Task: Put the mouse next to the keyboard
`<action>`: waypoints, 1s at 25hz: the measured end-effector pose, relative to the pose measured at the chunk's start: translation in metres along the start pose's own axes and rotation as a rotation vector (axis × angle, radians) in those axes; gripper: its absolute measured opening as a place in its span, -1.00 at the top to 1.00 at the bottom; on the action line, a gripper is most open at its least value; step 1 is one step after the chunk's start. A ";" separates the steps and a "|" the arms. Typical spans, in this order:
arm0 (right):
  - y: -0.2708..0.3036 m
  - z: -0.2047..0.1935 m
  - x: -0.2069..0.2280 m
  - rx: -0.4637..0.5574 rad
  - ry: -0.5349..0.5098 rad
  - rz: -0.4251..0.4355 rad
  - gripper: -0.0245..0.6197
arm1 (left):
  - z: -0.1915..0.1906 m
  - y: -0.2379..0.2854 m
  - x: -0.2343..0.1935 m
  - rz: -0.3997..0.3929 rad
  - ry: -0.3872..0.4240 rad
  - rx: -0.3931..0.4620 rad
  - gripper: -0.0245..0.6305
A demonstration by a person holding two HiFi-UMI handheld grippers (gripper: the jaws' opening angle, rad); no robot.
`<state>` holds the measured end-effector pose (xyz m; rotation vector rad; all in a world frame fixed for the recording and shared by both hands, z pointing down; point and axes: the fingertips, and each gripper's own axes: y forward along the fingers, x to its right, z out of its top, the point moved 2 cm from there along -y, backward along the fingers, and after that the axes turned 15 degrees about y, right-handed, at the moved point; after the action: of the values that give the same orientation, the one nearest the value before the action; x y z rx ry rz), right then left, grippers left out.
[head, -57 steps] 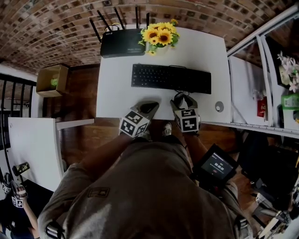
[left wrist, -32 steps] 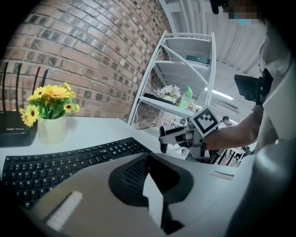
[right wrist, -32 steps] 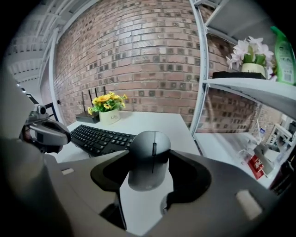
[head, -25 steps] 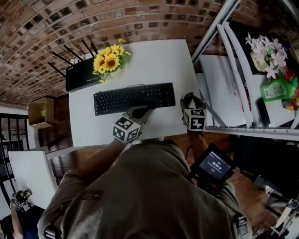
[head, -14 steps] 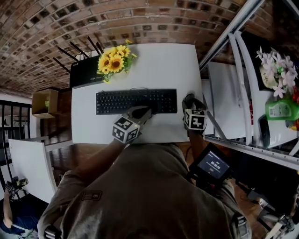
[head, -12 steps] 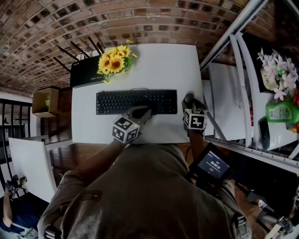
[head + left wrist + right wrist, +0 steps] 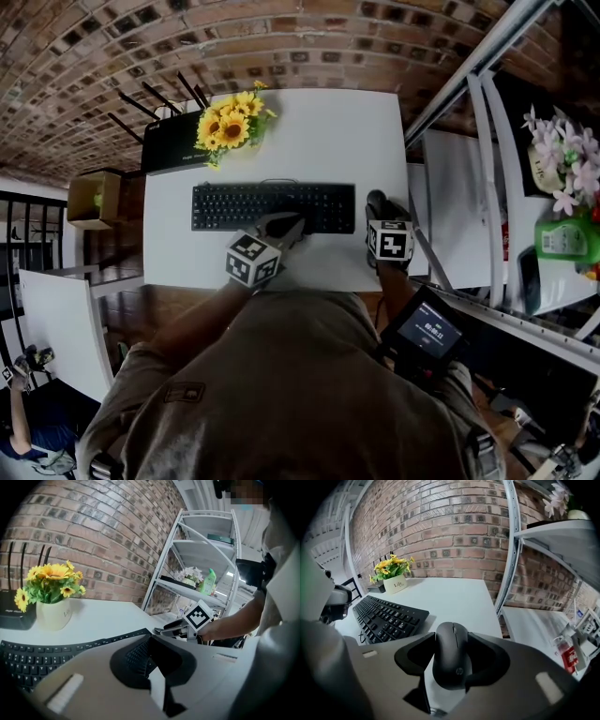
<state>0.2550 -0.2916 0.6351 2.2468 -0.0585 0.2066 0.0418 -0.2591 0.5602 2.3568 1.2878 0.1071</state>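
Note:
A black mouse [image 7: 452,653] lies on the white table [image 7: 309,122], just off the right end of the black keyboard [image 7: 272,206]. My right gripper [image 7: 453,660] has the mouse between its jaws, which are closing, and both pads touch its sides. From the head view the mouse [image 7: 377,200] shows as a dark shape ahead of the right gripper [image 7: 381,210]. My left gripper [image 7: 289,225] hovers over the keyboard's front edge, shut and empty. In the left gripper view its jaws [image 7: 149,656] meet above the keyboard [image 7: 28,663].
A pot of sunflowers [image 7: 230,127] and a black router [image 7: 169,150] stand behind the keyboard. A white metal shelf rack [image 7: 469,141] runs along the table's right edge. A screen device [image 7: 427,333] hangs at the person's right hip.
The right gripper has gone from in front of the keyboard's middle to its right end. The left gripper has stayed by the keyboard's front edge.

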 end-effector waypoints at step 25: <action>-0.002 -0.025 0.007 -0.103 0.006 0.018 -0.03 | -0.001 0.008 -0.001 -0.033 -0.015 0.007 0.93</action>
<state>0.2584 -0.2706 0.6507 2.1440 -0.0838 0.2156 0.0471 -0.2630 0.5643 2.3370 1.3209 0.0752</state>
